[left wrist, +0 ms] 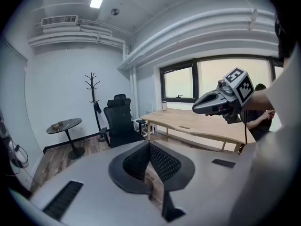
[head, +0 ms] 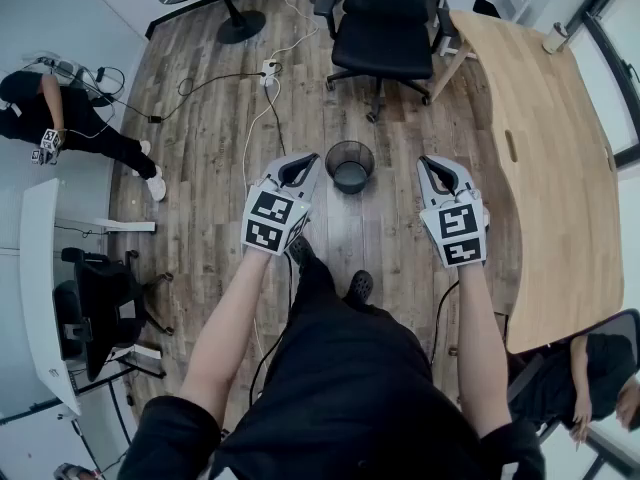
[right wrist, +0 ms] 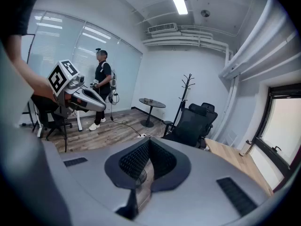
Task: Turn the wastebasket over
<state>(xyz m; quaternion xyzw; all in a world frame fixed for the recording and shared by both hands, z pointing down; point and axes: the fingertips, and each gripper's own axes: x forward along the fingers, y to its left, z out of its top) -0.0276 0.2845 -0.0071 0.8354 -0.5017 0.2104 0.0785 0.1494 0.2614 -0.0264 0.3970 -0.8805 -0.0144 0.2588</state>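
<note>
Standing at the far left, another person [head: 75,118] in dark clothes waits on the wood floor [head: 210,158]. Nearer, the left gripper [head: 309,161] is held out over the floor with its jaws pressed together and nothing between them. Just to its right and slightly farther off, the black mesh wastebasket [head: 350,166] sits upright on the floor, mouth up, with neither tool touching it. A black office chair [head: 385,28] stands beyond it. The right gripper [head: 429,164] is likewise closed and empty. A long wooden desk [head: 555,178] runs along the right.
</note>
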